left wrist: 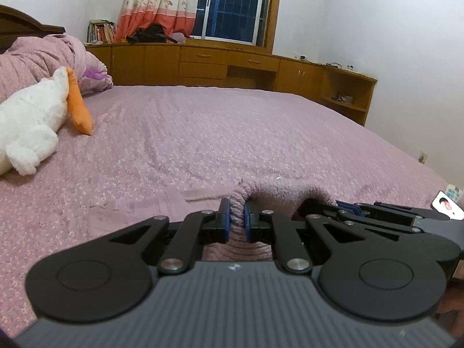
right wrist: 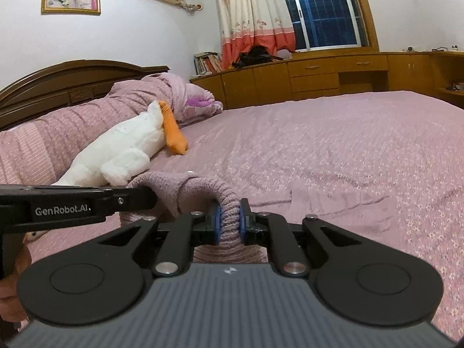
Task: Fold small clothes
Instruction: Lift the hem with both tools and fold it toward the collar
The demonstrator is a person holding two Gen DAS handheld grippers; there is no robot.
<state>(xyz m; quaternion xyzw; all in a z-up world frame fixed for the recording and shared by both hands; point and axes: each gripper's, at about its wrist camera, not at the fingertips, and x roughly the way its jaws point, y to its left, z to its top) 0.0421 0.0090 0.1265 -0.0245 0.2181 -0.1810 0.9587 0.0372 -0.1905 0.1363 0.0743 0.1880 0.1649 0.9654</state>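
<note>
Garment: small mauve knitted piece (left wrist: 278, 192) with a ribbed edge, raised above the bedspread, its edge bunched into a roll at each grip
Left gripper (left wrist: 237, 220): blue pads pinched tight on one rolled edge of the knit, cloth squeezed between them and hanging below
Right gripper (right wrist: 230, 221): blue pads clamped on another rolled edge of the same garment, fabric bulging above and below the pads
Relation of the two: close side by side, the knit spanning the short gap between them; each gripper shows at the edge of the other's view
Bedspread (left wrist: 203, 133): pink with small white flowers, lightly creased, under the garment
Plush toy (right wrist: 127, 148): white with an orange part, lying near the rumpled pink quilt (right wrist: 58, 133) by the wooden headboard (right wrist: 69, 81)
Background: low wooden cabinets (left wrist: 220, 63) under a dark window (left wrist: 232, 5), floral curtain (right wrist: 249, 11) beside it
</note>
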